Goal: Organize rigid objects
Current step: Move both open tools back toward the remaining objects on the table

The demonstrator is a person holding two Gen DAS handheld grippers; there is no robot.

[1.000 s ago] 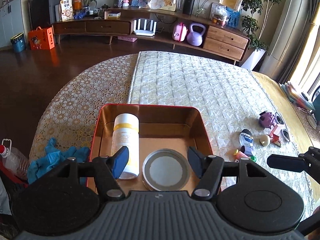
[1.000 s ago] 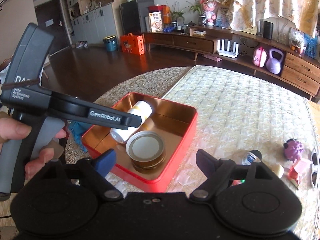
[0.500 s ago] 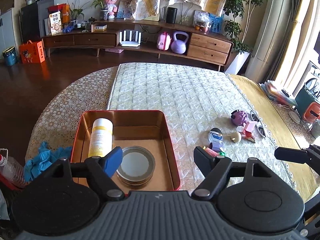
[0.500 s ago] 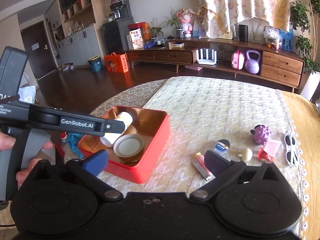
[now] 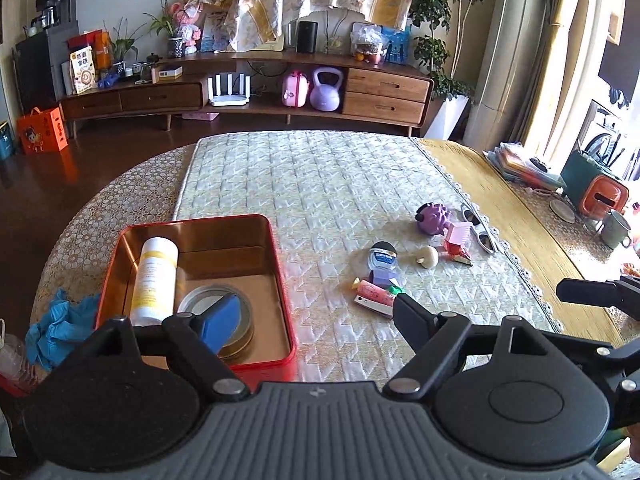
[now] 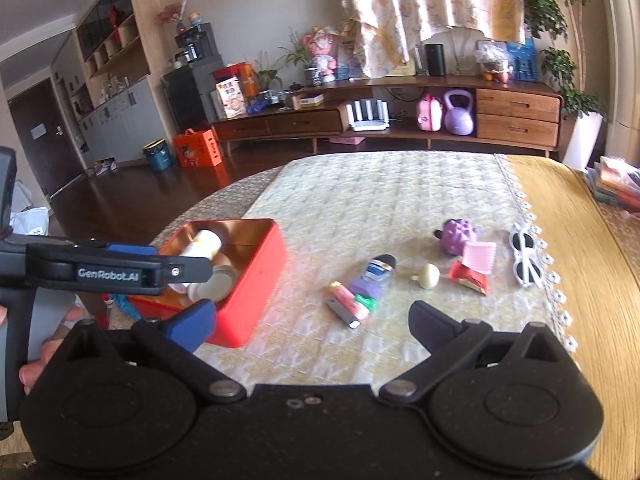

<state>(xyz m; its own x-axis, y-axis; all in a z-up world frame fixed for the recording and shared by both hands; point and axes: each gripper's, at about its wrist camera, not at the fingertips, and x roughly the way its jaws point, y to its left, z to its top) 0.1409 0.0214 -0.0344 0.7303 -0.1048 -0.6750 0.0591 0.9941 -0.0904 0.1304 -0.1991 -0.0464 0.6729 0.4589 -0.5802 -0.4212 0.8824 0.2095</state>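
Note:
A red tin [image 5: 286,320] at the table's left holds a white bottle with a yellow band [image 5: 154,276] lying flat and a round metal-lidded jar [image 5: 190,302]. My left gripper [image 5: 316,316] hangs over the tin's right wall, its jaws opening with nothing between them. Right of the tin lie loose items: a pink tube [image 5: 374,292], a small blue-labelled bottle [image 5: 383,258], a cream knob [image 5: 428,257], a purple toy [image 5: 432,218], a red packet [image 5: 458,252] and white sunglasses [image 5: 480,228]. My right gripper [image 6: 310,316] stands wide open and empty, short of the pink tube [image 6: 348,300].
A blue cloth [image 5: 60,328] lies off the tin's left side near the table edge. On the yellow cloth at the right stand a mug [image 5: 616,228], an orange box [image 5: 604,200] and a paper stack [image 5: 520,164]. A hand [image 6: 40,356] holds the left gripper's handle.
Both views have swung to the right, so the tin now sits at the left and the loose items nearer the middle. Both grippers' jaws stand wider than a second ago.

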